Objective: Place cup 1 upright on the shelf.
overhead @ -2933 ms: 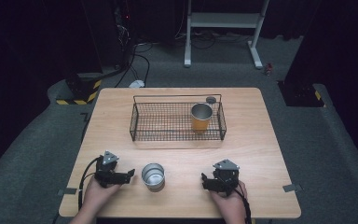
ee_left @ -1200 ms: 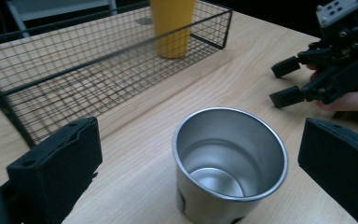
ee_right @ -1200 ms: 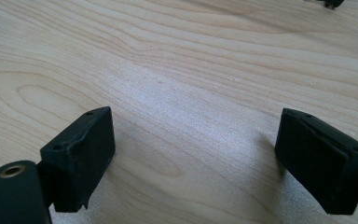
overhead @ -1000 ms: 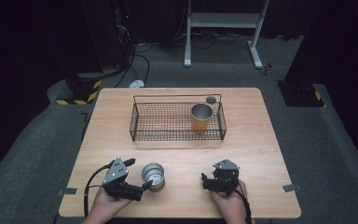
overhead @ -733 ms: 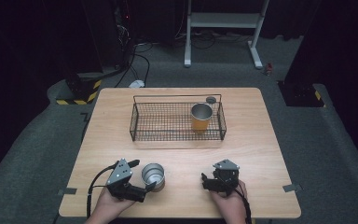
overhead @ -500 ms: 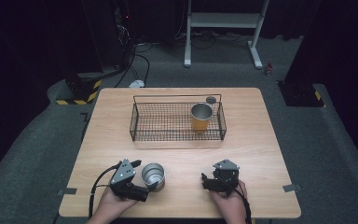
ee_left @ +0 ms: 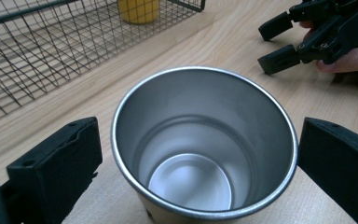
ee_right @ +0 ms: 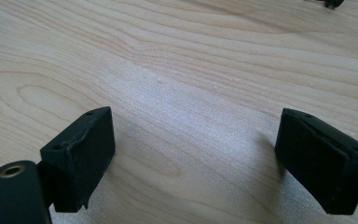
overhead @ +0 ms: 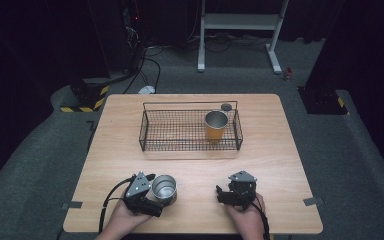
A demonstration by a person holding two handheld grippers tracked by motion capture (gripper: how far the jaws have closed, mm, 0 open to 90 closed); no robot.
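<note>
Now: left tongs straddle steel cup, no pinch yet

Steel cup [ee_left: 204, 144] stands upright on the desk [overhead: 280, 150], near the front edge, left of centre. Plain brushed metal, rolled rim, tapering down to a smaller round base; empty inside, faint ring partway down the wall. No logo, label or print readable on it from either the high view or the left gripper view.

Left tongs [overhead: 152, 187] come in low from the cup's left. Jaws spread, one each side of the cup with a visible gap on both sides, so pads aren't pressing it.

Right tongs [ee_right: 196, 154] rest near the front edge, right of centre, well apart from the cup. Jaws spread wide over bare wood, nothing between them.

Wire basket [overhead: 170, 132] sits mid-desk, farther back. Orange cup with metal rim [overhead: 216, 125] stands upright in the basket's right end. Small dark round thing [overhead: 226, 106] lies on the desk just behind the basket; too small to identify. No writing legible anywhere.
</note>
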